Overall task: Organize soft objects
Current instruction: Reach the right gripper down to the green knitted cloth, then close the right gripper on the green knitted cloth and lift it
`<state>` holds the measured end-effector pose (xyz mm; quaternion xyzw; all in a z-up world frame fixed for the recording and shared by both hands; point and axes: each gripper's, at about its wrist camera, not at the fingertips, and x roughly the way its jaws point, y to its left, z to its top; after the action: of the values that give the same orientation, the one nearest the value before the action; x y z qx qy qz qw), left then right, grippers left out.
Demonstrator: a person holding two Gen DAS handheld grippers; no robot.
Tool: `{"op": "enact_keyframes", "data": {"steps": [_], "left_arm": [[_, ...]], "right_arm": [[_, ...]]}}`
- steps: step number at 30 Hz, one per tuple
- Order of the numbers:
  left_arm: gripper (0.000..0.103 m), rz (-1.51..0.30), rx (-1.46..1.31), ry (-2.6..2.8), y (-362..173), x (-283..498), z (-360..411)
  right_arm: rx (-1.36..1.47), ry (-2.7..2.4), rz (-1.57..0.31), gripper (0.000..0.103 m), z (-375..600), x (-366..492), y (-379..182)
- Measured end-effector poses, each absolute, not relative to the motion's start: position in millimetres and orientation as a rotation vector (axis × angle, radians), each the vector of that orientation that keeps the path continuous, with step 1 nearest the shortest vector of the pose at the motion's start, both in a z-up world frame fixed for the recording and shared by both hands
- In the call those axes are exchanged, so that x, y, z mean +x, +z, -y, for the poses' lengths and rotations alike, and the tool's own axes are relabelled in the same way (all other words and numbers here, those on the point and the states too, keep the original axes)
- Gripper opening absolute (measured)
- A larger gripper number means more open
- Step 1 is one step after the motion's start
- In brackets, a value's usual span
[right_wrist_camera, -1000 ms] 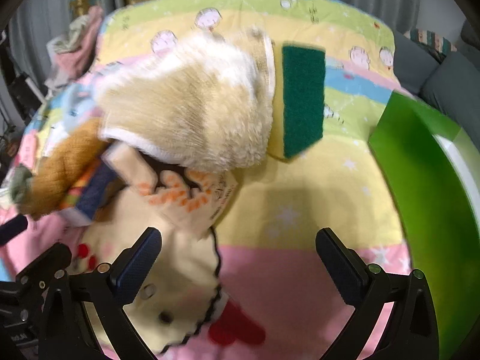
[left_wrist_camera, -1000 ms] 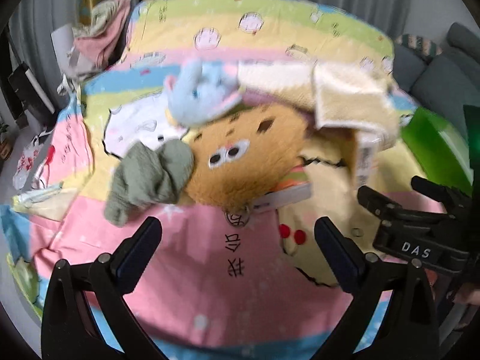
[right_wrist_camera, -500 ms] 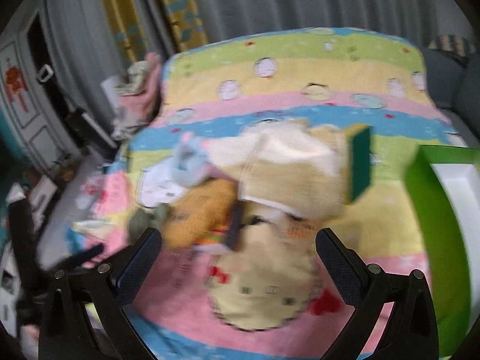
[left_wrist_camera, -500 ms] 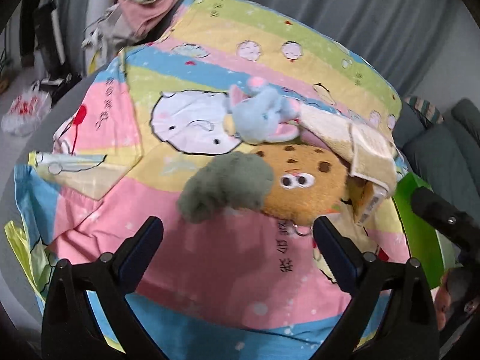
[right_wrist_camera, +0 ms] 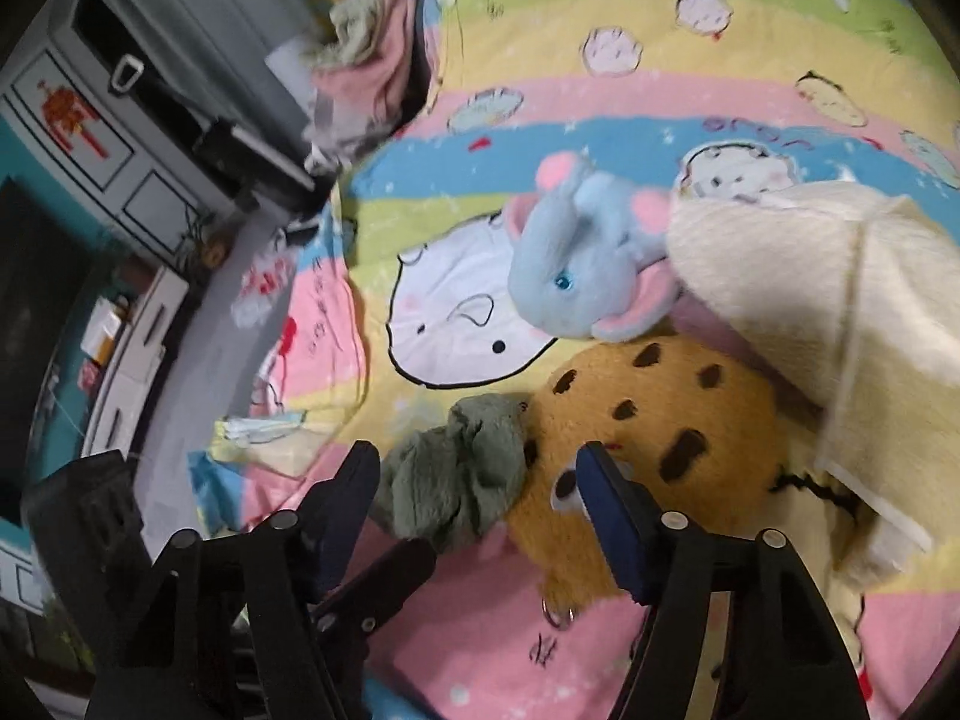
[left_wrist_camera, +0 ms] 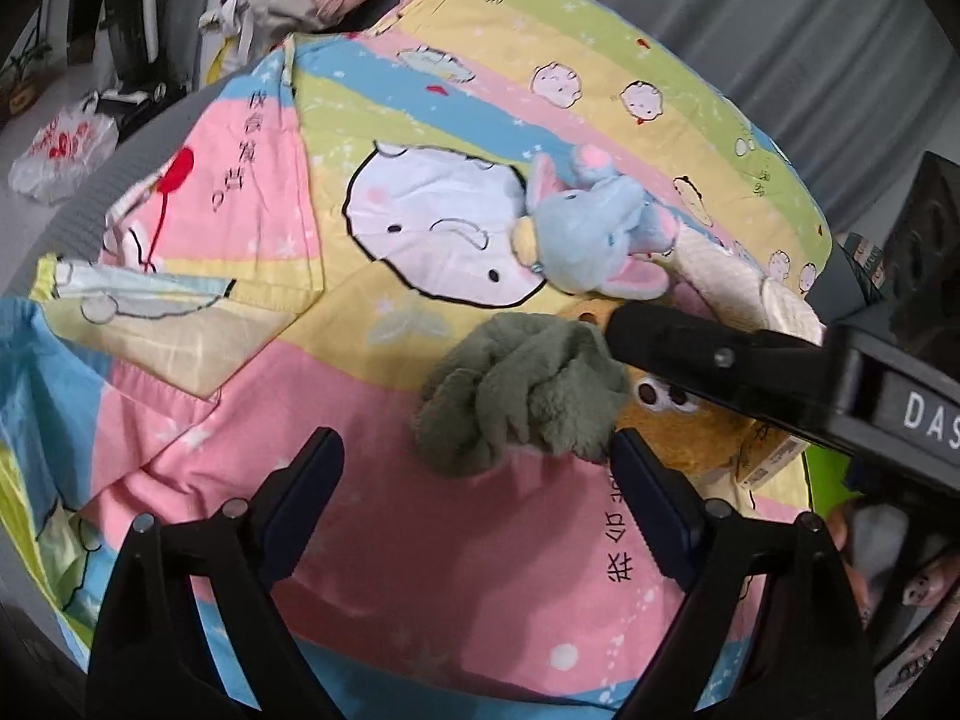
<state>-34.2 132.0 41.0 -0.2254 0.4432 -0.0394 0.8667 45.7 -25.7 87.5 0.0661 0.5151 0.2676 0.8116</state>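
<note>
Right gripper (right_wrist_camera: 480, 498) spread wide around the grey-green plush (right_wrist_camera: 462, 480) — fingers flanking it, contact unclear. Left gripper (left_wrist_camera: 474, 480) also spread, empty, just short of that plush (left_wrist_camera: 522, 396) mid-bedspread (left_wrist_camera: 252, 192). Cookie plush (right_wrist_camera: 654, 420) touching beside, blue elephant (right_wrist_camera: 582, 264) behind — cookie face mostly hidden in left view.
</note>
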Motion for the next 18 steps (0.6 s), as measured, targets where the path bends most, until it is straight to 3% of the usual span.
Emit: {"op": "enact_keyframes", "data": {"steps": [7, 9, 12, 14, 18], "left_arm": [[0.072, -0.956, -0.516, -0.097, 32, -27, -134], [0.062, -0.955, -0.515, -0.104, 30, -25, -131], [0.052, -0.945, -0.51, -0.108, 30, -23, -127], [0.044, -0.945, -0.505, -0.102, 29, -22, -125], [0.027, -0.934, -0.511, -0.142, 32, -24, -120]], "right_arm": [[0.069, 0.585, -1.145, 0.07, 6, 58, 73], [0.063, 0.59, -1.15, 0.07, 4, 58, 71], [0.01, 0.611, -1.144, 0.05, -2, 56, 69], [0.016, 0.624, -1.168, 0.031, -4, 57, 62], [0.075, 0.67, -1.173, 0.018, -1, 57, 50]]}}
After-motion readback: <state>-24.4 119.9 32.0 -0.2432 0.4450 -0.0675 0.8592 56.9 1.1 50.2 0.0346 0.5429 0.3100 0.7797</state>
